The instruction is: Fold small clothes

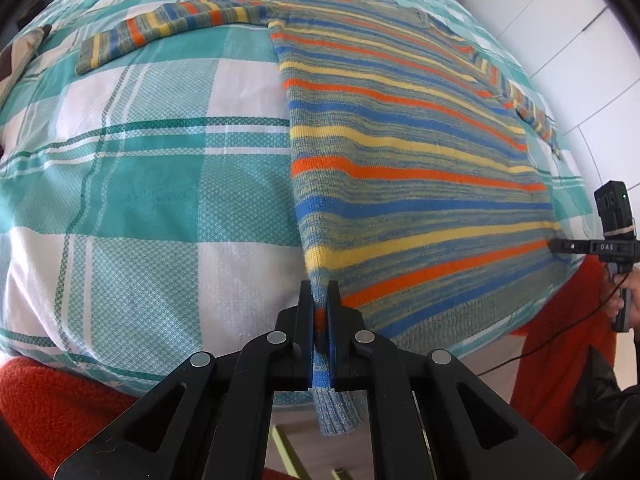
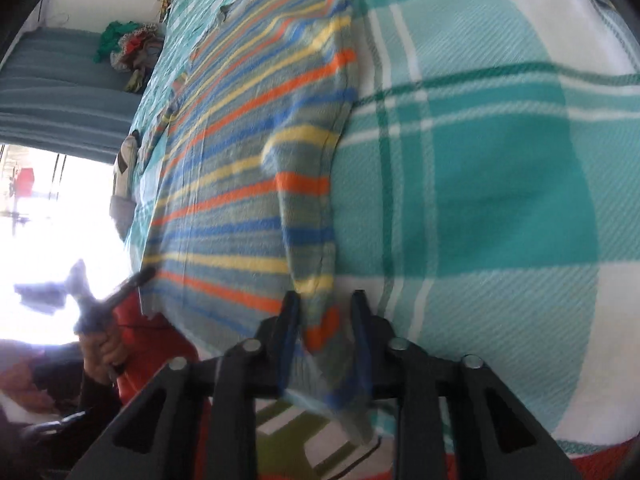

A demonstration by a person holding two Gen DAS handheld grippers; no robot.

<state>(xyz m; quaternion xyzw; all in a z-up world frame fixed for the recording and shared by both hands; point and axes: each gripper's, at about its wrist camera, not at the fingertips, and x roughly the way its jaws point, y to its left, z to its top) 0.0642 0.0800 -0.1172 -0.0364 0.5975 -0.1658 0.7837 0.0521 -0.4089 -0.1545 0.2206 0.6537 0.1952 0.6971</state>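
Observation:
A striped knit sweater (image 1: 408,148) in orange, blue, yellow and grey lies flat on the teal-and-white checked bedcover (image 1: 140,184). One sleeve (image 1: 168,28) stretches out to the far left. My left gripper (image 1: 320,292) is shut on the sweater's near left hem corner at the bed's edge. In the right wrist view, my right gripper (image 2: 326,300) has the sweater's other hem corner (image 2: 320,320) between its fingers, with the jaws still apart. The sweater (image 2: 248,168) runs away to the left there. Each gripper shows in the other's view: the right one (image 1: 560,246), the left one (image 2: 136,280).
A red fleece blanket (image 1: 52,396) hangs below the bed's near edge. White cupboard doors (image 1: 560,32) stand at the right. A pile of clothes (image 2: 132,48) lies on a grey-blue surface beyond the bed. A bright window (image 2: 48,208) is at the left.

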